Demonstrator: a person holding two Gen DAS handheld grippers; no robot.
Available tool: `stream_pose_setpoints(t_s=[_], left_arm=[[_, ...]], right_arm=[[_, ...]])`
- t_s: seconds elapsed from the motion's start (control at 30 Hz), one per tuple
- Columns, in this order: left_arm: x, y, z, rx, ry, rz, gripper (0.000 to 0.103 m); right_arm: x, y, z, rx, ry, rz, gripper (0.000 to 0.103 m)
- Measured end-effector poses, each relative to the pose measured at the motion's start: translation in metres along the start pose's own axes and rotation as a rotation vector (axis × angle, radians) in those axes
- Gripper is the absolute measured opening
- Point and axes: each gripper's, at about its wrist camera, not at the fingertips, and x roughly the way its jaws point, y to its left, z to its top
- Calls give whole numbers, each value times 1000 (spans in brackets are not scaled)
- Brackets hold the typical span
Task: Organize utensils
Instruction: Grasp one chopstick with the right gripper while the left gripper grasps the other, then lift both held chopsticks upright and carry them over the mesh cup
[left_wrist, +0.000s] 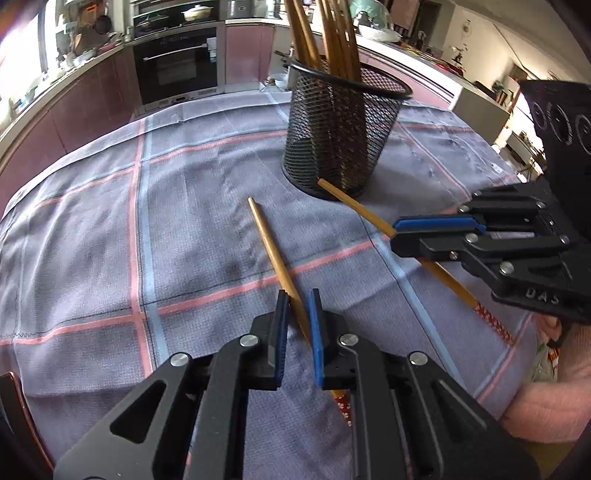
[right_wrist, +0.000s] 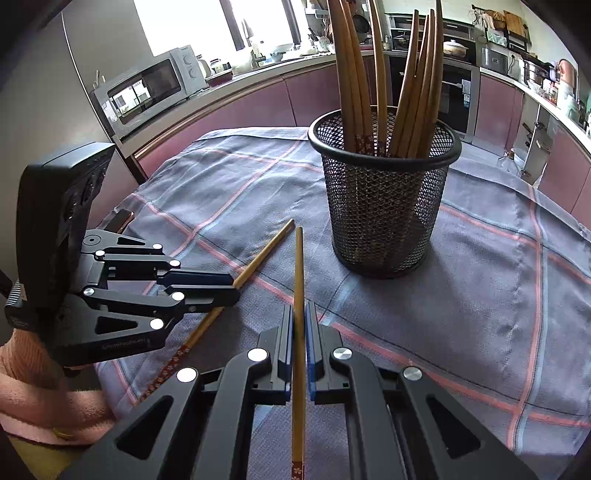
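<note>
Both tools grip one chopstick each: left tool (left_wrist: 298, 314) closed on the left chopstick (left_wrist: 271, 247), right tool (right_wrist: 299, 325) on the right chopstick (right_wrist: 298, 280), low over the table (right_wrist: 480, 295). Next: raise and drop into the far mesh holder (right_wrist: 384, 206).

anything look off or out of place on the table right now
Only two chopsticks are outside the mesh holder, where the rest stand upright. The left gripper has one chopstick between its pads; the right gripper is shut on the other. Nothing is spilled or damaged.
</note>
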Motion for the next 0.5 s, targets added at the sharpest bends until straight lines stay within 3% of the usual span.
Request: stream_pose_setpoints(t_s=[0.23, 0.37, 0.43, 0.5], left_arm=[[2, -5, 4, 19, 10, 82, 28], [6, -5, 9, 23, 24, 99, 26], [8, -3, 11, 10, 29, 107, 16], [7, -1, 13, -9, 31, 106, 13]], right_arm=[[15, 2, 2, -28, 50, -43, 5], [24, 6, 3, -61, 70, -82, 9], [26, 6, 5, -67, 69, -82, 9], [28, 6, 6, -62, 66, -77, 9]])
